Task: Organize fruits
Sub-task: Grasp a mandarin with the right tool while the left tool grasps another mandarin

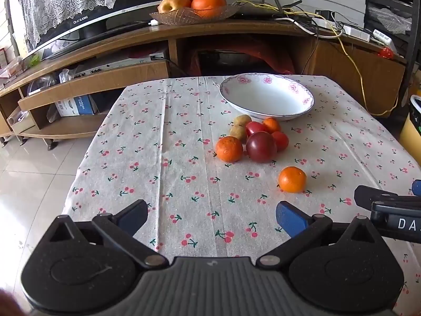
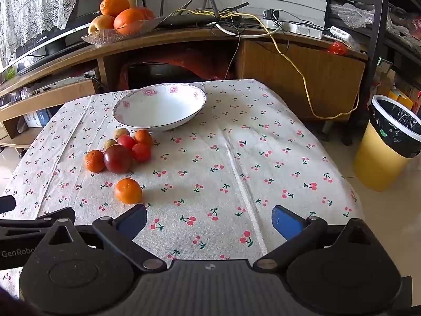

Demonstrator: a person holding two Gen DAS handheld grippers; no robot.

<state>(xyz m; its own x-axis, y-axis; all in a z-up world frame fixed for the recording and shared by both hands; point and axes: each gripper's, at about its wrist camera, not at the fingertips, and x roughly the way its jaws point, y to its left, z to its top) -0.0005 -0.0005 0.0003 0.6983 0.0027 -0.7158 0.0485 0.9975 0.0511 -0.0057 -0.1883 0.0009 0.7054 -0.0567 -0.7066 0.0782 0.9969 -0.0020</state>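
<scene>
A white floral bowl (image 1: 265, 98) (image 2: 160, 106) stands empty at the table's far side. In front of it lies a cluster: a dark red tomato (image 1: 261, 147) (image 2: 118, 158), an orange (image 1: 229, 149) (image 2: 94, 160), small red tomatoes (image 1: 254, 127) (image 2: 141, 152), a small orange (image 1: 271, 125) (image 2: 143, 137) and two brown kiwis (image 1: 239, 132) (image 2: 122, 132). A lone orange (image 1: 292, 179) (image 2: 128, 191) lies nearer. My left gripper (image 1: 211, 217) is open and empty over the cloth. My right gripper (image 2: 209, 220) is open and empty, the lone orange just beyond its left finger.
The table has a cherry-print cloth (image 1: 184, 158) (image 2: 250, 158). Behind it is a wooden TV stand (image 1: 236, 30) with a glass dish of oranges (image 1: 194, 13) (image 2: 121, 33) and cables. A yellow bin (image 2: 389, 144) stands right of the table. Tiled floor lies left.
</scene>
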